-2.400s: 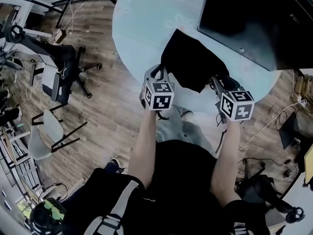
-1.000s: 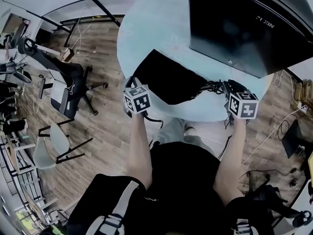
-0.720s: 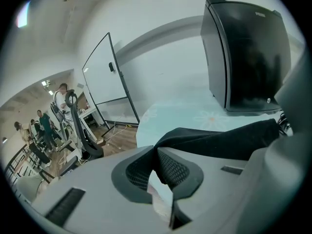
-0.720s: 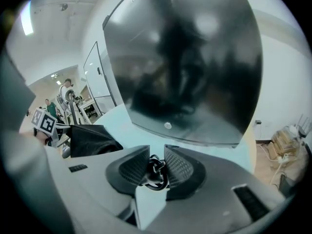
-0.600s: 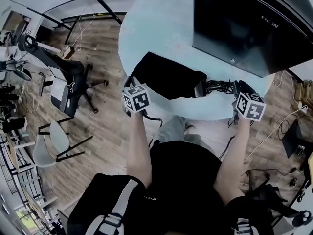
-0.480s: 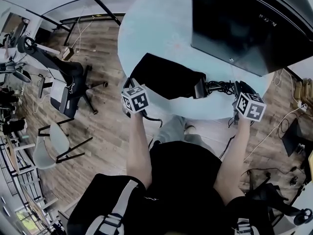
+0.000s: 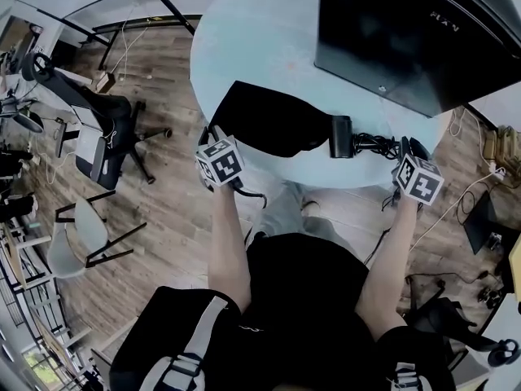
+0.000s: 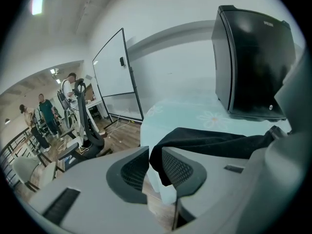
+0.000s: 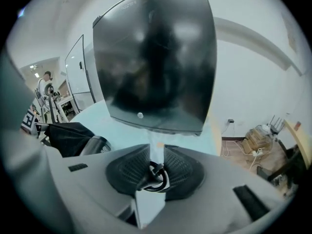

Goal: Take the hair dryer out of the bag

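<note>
Looking down at a black bag (image 7: 269,120) flat on the round table (image 7: 244,23), middle of the frame, with the dryer (image 7: 340,137) poking out of its right end. Pinching the dryer's coiled cord (image 9: 156,175) tight in the right gripper (image 9: 157,152) by the table's right edge. Just been easing apart the jaws of the left gripper (image 8: 155,155) at the bag's lower left corner, cloth loose between them.

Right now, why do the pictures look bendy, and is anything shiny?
Head view: the wide lens curves the table edge and the floor; left gripper view: dark round corners frame the picture; right gripper view: the screen shows pale glare.
</note>
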